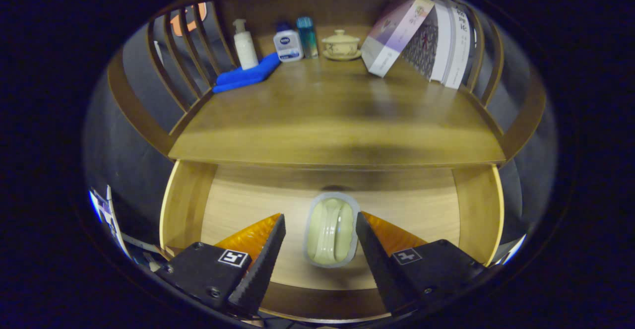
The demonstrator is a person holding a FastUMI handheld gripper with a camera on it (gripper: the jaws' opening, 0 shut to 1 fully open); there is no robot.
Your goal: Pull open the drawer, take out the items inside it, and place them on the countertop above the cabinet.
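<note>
Drawer [188, 205] is pulled out; one pale green dish [332, 230] with a thin rim lies on its floor, between the gripper [320, 232] fingers. Jaws wide — right tip just beside the rim, left apart, nothing gripped. Looks glossy, rigid, likely light — slippery and maybe breakable. Take it across the long sides, low under the rim.
</note>
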